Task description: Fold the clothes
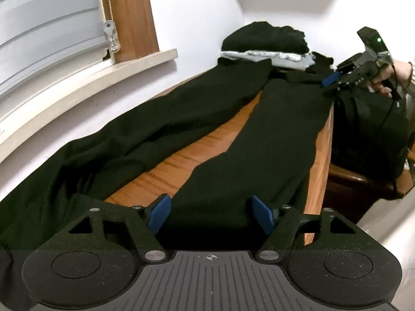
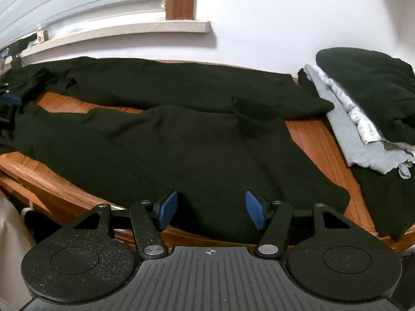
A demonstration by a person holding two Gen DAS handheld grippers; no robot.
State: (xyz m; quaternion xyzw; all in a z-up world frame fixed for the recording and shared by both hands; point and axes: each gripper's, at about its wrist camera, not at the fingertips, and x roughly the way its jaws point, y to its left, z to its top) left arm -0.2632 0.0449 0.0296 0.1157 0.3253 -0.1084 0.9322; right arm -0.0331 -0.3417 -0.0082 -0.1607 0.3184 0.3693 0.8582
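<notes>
along a white wall (image 2: 272,20) with a window sill (image 1: 85,77) and a wooden window frame (image 1: 129,13) stands a brown wooden worktop (image 1: 181,160). a white slatted blind (image 1: 46,31) with a bead chain hangs at 10 o'clock in the left wrist view.

a pair of black trousers (image 1: 259,134) lies spread on the worktop, its two parts open like a narrow v with bare wood between them. at the far end, at 1 o'clock in the left view and at 3 o'clock in the right view, is a stack of folded clothes (image 2: 368,96): a black piece on top, grey and light pieces under it.

the left tool (image 1: 211,216) has its blue pads wide apart. black cloth of the trousers lies between them, but they do not press it. whether a pad touches the cloth i cannot tell.

the right tool (image 2: 211,210) is also wide apart, at the worktop edge, with the black cloth between and under its pads, not clamped. in the left view this tool shows at 2 o'clock, held by a hand (image 1: 384,77), with a small green light on its top; it is at the other end of the same trouser part, near the stack.
</notes>
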